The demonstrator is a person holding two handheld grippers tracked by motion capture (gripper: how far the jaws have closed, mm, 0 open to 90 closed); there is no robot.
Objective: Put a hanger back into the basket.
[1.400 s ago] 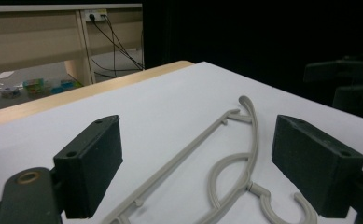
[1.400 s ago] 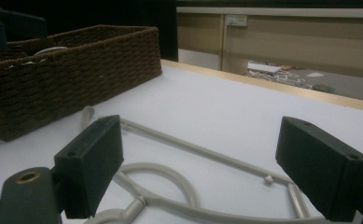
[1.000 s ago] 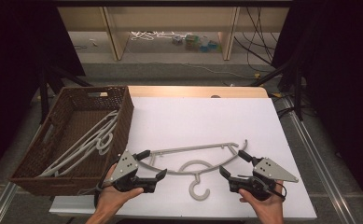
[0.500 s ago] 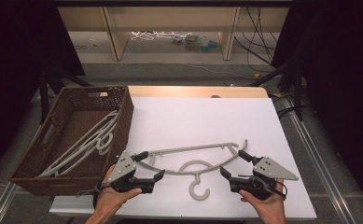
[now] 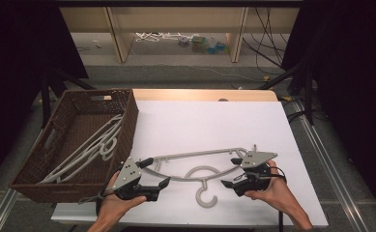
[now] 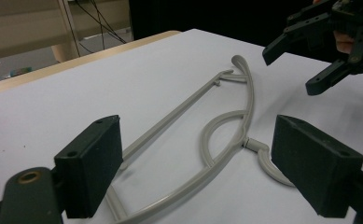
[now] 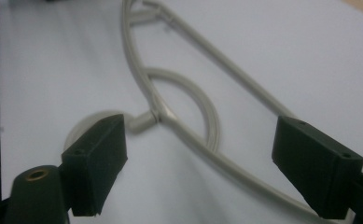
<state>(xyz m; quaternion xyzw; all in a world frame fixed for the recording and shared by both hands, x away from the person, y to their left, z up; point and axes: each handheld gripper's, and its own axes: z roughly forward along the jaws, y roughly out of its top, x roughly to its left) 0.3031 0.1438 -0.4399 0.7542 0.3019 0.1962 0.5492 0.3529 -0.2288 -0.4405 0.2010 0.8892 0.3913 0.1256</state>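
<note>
Nearest the person, the left hand-held gripper [image 5: 155,173] is hovering wide open at one end of the grey hanger [image 5: 195,166], while the right hand-held gripper [image 5: 235,172], wide but just closing a little, is straddling the other end. The hanger is lying flat on the white worktop [image 5: 214,121], beside the wicker basket [image 5: 86,104].

No readable text anywhere

Showing no letters, labels, brand marks or numbers on the grey hanger [image 5: 195,166] lying between the tongs, on the white table top [image 5: 209,121] beyond them, on the wicker basket [image 5: 127,111] left of them, or on the black pads [image 6: 93,163] themselves; small shelf items far behind staying too blurred for reading.
</note>
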